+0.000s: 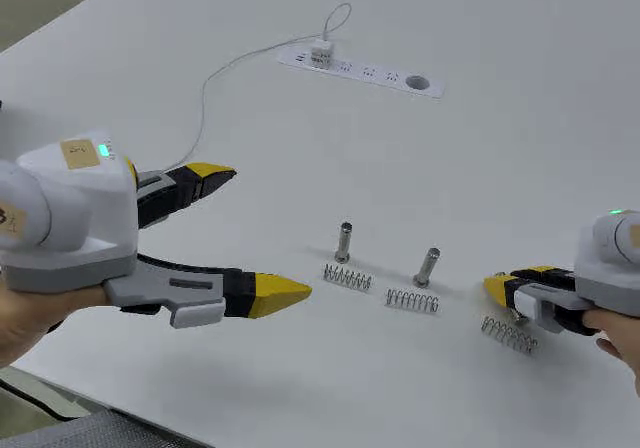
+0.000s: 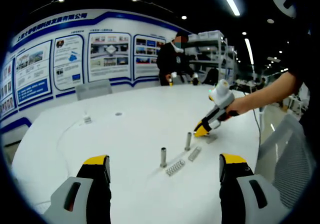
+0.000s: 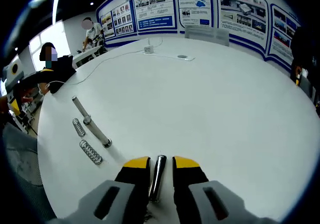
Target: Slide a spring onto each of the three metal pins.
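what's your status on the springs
Left gripper open, hovering. Right gripper shut on third pin. Three springs loose on table, two pins bare.

Nothing I can read: print on the wall posters (image 2: 107, 54) and the sticker (image 1: 80, 153) on my left gripper (image 1: 268, 231) is blurred
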Demonstrator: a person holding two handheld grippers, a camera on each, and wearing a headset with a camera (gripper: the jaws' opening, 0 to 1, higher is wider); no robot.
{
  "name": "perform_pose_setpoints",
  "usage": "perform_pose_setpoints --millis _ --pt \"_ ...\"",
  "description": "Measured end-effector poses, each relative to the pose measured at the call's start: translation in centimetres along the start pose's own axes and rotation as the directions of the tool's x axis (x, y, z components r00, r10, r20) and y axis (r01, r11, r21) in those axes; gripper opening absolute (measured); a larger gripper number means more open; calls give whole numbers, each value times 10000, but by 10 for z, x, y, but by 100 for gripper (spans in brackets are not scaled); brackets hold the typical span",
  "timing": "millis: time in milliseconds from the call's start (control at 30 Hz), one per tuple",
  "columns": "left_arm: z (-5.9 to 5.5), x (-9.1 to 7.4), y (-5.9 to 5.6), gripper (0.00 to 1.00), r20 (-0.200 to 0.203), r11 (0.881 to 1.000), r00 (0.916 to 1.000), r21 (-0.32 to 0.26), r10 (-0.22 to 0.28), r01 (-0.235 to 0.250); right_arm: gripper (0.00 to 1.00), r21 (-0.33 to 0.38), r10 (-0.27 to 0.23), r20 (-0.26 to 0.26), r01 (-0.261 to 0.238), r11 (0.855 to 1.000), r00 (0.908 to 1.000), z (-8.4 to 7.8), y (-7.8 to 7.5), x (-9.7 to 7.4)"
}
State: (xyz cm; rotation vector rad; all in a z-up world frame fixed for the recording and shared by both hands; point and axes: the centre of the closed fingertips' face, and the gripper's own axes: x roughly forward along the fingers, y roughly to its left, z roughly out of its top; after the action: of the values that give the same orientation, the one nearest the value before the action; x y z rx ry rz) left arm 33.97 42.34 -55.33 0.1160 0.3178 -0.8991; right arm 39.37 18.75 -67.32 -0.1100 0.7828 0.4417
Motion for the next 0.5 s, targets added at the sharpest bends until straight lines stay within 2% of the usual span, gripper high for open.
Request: perform_pose_setpoints --millis 133,200,233,333,500 --pt "1 -1 2 92 53 10000 10000 -54 48 -47 17 -65 -121 -99 120 9999 9999 -1 3 0" --pt "2 -1 2 92 102 9999 9999 -86 56 -55 16 395 -83 -207 91 9992 9998 -2 5 -1" --pt "3 -1 2 92 107 9999 9999 -86 59 -58 15 356 13 -193 -6 9994 9998 -2 7 0" --pt "3 -2 1 92 139 9999 9999 -84 70 -69 11 -135 -320 -361 315 9994 9988 -2 3 0" --pt "3 -5 0 91 227 9996 9997 -243 120 -115 10 -187 -321 -515 312 9993 9982 -2 3 -1"
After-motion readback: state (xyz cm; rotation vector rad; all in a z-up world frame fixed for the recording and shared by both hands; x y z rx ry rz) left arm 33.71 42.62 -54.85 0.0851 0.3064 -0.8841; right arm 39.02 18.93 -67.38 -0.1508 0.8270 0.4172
